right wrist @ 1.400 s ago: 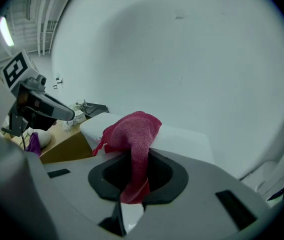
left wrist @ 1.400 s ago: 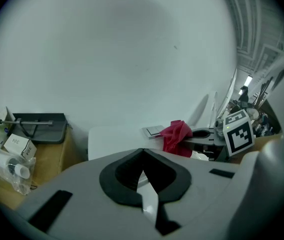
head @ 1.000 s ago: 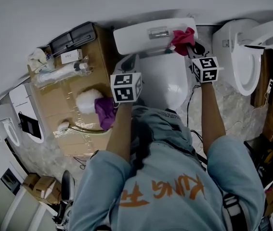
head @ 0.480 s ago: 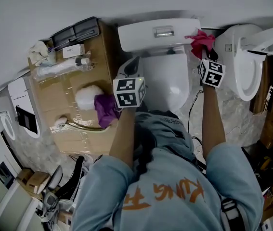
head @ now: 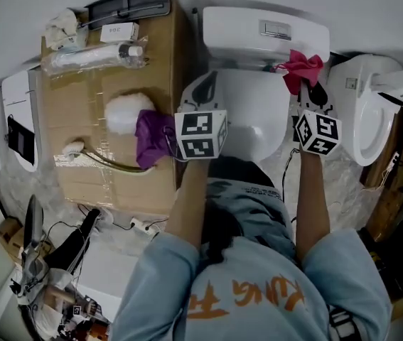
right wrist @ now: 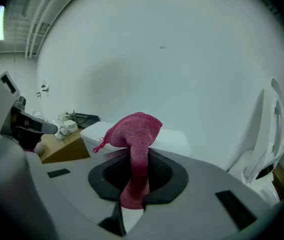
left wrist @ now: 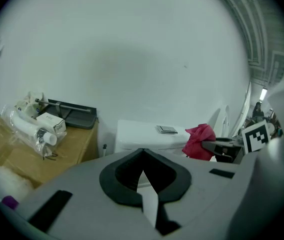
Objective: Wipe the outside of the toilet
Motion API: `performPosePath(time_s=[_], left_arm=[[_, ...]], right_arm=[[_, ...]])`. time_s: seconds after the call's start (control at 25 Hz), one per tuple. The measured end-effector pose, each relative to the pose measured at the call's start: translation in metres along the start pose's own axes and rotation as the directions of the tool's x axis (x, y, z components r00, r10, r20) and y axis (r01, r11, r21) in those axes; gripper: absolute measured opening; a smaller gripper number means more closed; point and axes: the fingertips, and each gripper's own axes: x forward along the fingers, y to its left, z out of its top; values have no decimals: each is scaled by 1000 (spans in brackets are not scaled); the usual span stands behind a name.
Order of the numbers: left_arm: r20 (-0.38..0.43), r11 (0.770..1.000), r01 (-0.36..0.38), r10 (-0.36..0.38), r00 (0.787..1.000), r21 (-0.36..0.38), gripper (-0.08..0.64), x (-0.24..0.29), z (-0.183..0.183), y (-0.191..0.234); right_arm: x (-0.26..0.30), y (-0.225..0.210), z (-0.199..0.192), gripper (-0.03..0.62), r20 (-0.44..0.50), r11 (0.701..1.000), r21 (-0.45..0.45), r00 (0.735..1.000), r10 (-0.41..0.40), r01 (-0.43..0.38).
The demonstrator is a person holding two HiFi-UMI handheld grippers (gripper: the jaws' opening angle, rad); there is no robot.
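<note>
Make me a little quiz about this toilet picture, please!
1. What do the jaws of the right gripper hold?
A. a brush
B. a pink cloth
C. a bottle

2. True or false: the left gripper holds a cloth too.

3. Fill in the gap: the flush button sits on top of the toilet's white ____.

Key
1. B
2. False: its jaws are together with nothing between them.
3. tank
</note>
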Motion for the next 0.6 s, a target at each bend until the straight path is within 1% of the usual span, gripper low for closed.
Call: performPosePath(time_s=[0.16,0.28,0.36,0.44,0.48,0.6], left_arm=[[34,999,-22,23,999,-35,25,-8,-12,17],[44,999,-24,26,999,-40,25,-14,-24,24],[65,998,-16,20,998,-63,25,-14,-30,32],[85,995,-4,12,996,-97,25,-10,-35,40],[92,995,3,6,996,-103,25,-8,-39,44],[88,997,19,-12,996,-79,25,0,-55,52]], right_arm=[[3,55,7,71,28,991,-40,991,127,-126],[2,92,4,71,32,976,-67,977,209,-207],[8,115,0,71,28,962,-94,966,259,-255],[19,136,-5,71,21,946,-126,953,302,-297],[23,145,-8,71,17,939,-141,948,318,-313],[31,170,-21,71,3,921,-166,934,357,-351]])
